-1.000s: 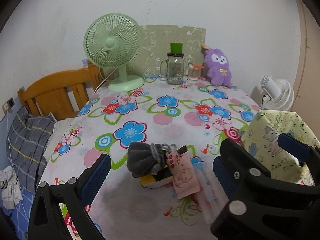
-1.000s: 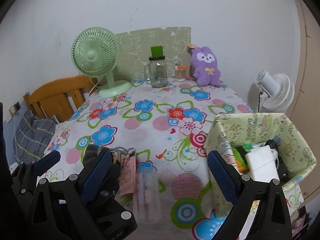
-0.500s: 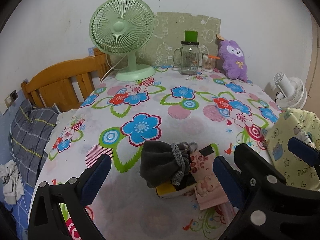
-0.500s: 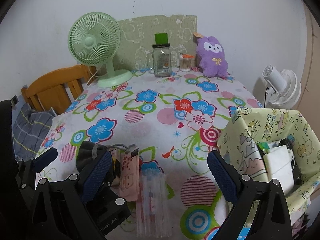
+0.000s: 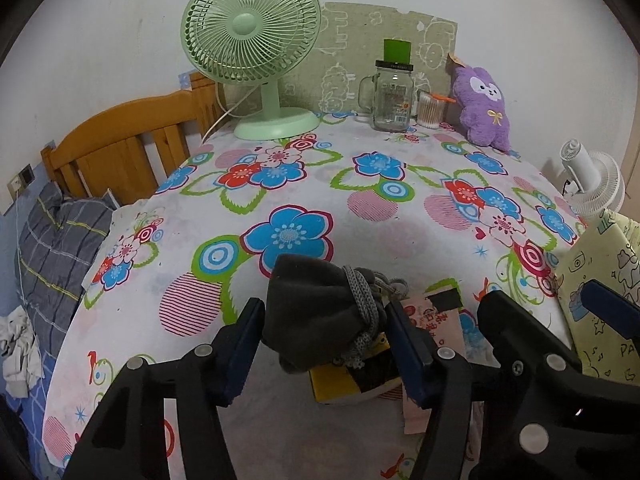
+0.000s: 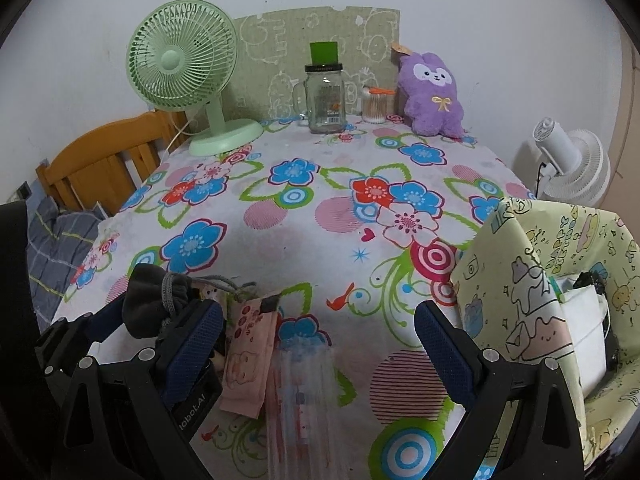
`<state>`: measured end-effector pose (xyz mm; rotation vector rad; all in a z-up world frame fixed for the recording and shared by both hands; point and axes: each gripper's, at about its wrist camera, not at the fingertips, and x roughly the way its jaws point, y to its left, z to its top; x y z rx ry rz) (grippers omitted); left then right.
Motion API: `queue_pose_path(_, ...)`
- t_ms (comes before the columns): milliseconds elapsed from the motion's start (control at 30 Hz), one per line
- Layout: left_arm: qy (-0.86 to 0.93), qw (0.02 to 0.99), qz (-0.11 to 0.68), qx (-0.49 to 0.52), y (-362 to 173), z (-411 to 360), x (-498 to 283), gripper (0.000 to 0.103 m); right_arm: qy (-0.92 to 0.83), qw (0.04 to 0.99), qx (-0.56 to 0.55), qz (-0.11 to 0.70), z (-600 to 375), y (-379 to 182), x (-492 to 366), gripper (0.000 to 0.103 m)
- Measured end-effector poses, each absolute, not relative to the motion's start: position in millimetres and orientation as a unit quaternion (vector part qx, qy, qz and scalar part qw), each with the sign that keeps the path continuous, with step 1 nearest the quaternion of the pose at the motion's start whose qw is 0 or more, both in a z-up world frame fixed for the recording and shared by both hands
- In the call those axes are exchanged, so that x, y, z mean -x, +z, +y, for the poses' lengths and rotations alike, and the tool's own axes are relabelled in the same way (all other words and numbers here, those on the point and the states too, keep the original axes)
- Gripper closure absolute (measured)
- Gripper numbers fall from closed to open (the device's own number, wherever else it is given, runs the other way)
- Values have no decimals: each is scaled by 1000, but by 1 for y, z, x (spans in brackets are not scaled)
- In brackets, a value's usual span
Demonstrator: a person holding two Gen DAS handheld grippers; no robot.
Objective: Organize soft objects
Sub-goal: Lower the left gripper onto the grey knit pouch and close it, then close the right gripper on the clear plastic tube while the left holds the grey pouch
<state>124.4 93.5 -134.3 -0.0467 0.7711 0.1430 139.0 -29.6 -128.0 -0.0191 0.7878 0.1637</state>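
Far left of the left wrist view, the left gripper [image 5: 324, 344] is right down on the floral tablecloth [image 5: 280, 184], and its blue pads flank the dark grey drawstring pouch [image 5: 316, 312] low in the centre of the frame. The pads look pressed against the pouch's flanks, though whether it's truly clamped or just bracketed, I cannot tell. The pouch runs left to right across the jaws, cord-tied neck toward the right pad, and it sits partly on a yellow-and-black packet [image 5: 352, 380] — that overlap matters, a low bite might drag the packet along. Just right of that, a pink printed sachet [image 6: 250, 356] and a clear plastic sleeve [image 6: 300, 392] lie side by side, long axes running away from the camera. Further right, the right gripper [image 6: 318, 352] hangs wide open with nothing between its fingers. At the right edge stands the pale yellow cartoon-print fabric bin [image 6: 516, 280], already holding a white item. So the pouch belongs to the left gripper, and the bin lies well off to its right, across the sachet.
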Motion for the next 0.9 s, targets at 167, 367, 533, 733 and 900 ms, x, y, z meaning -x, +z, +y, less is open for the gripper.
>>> queue_pose_path(167,77,927,368,18,-132,94,-118,42,86,920,11,382,-29,-127,-136,5)
queue_pose_path(367,90,929,358,18,-125,98,-105,42,95,922,11,375,-28,-123,-126,5)
queue_pose_path(533,95,930,354,18,-124,98,-92,42,101,923,13,370,-27,-121,-116,5)
queue_pose_path(733,101,930,353,19,-125,95,-77,43,106,923,12,371,-31,-122,-105,6)
queue_pose_path(900,102,928,358,21,-130,91,-65,43,110,919,13,377,-34,-128,-97,9)
